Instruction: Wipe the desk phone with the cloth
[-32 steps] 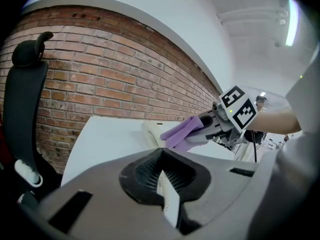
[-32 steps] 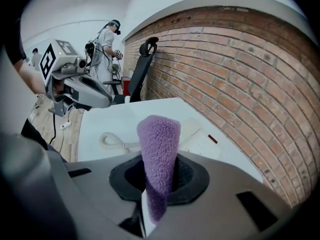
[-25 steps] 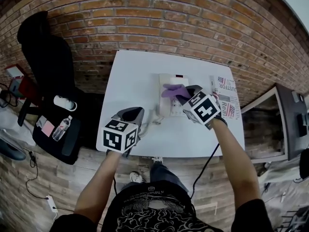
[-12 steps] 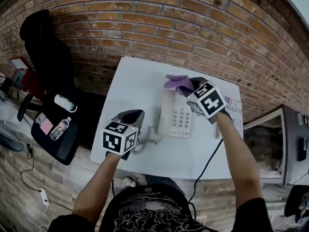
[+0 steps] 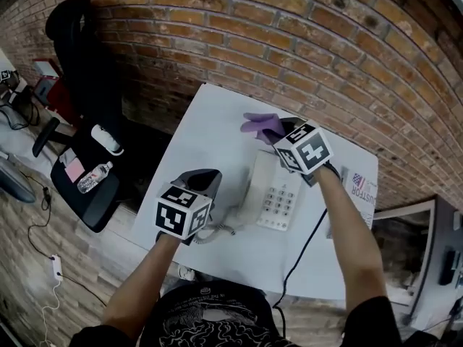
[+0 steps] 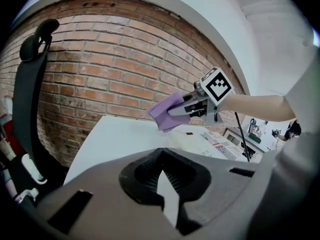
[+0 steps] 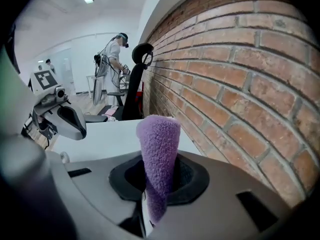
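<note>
- Head view, setting: white table point(image 5: 206, 132) against a brick wall point(image 5: 304, 42); black office chair point(image 5: 83, 63) to its left, with a water bottle point(image 5: 95, 178) on the seat.
- Desk phone point(image 5: 273, 194): pale, keypad facing up, lay on the table right of centre, with its coiled cord point(image 5: 217, 227) at the near left corner.
- Newspaper point(image 5: 360, 191): lay flat at the table's right edge, right of the phone.
- Right gripper point(image 5: 280, 131): jaws were closed on the cloth point(image 5: 258, 124), pinching one end of it. It was held beyond the phone's far end, close to the wall.
- Cloth: purple and fluffy, it stuck out past the jaw tips. In the left gripper view it hung above the table, clear of the phone.
- Left gripper point(image 5: 205, 178): jaw tips were together with nothing between them. It was held over the table's near left part, left of the phone and well apart from the cloth.
- Right gripper view, background: a person point(image 7: 115, 48) stood far off.
</note>
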Motion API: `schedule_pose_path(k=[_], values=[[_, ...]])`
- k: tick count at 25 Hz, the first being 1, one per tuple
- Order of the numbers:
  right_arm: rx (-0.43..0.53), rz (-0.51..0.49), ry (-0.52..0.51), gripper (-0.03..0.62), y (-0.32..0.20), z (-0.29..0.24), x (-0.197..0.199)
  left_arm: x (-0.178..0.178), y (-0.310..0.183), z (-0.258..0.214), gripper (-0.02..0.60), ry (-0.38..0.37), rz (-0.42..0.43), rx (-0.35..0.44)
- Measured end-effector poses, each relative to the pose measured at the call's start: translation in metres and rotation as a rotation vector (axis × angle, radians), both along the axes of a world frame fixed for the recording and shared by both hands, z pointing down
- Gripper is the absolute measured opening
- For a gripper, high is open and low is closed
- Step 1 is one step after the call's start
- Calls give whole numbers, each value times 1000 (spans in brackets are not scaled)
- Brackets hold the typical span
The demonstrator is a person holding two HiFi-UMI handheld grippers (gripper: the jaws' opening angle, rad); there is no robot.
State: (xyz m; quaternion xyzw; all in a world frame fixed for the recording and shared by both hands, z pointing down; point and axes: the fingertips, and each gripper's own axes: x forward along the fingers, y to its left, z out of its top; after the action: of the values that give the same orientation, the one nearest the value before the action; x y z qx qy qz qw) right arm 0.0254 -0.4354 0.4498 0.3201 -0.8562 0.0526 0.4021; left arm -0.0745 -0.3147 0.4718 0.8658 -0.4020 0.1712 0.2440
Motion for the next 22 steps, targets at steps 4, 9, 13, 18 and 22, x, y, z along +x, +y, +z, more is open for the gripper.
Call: schedule_pose_path(k=[4, 9, 13, 18, 22], values=[[-81, -24, -46, 49, -7, 23, -13, -4, -6, 3, 6, -18, -25, -5], [-217, -13, -131, 49, -5, 44, -16, -2, -4, 10, 6, -33, -29, -18], [-271, -16, -148, 49, 2, 51, -11, 2, -4, 15, 6, -34, -24, -26], [-283, 12, -171, 49, 5, 51, -2, 11, -3, 18, 6, -30, -4, -30], [-283, 30, -171, 49, 7, 50, 10, 19, -2, 19, 6, -33, 12, -30]])
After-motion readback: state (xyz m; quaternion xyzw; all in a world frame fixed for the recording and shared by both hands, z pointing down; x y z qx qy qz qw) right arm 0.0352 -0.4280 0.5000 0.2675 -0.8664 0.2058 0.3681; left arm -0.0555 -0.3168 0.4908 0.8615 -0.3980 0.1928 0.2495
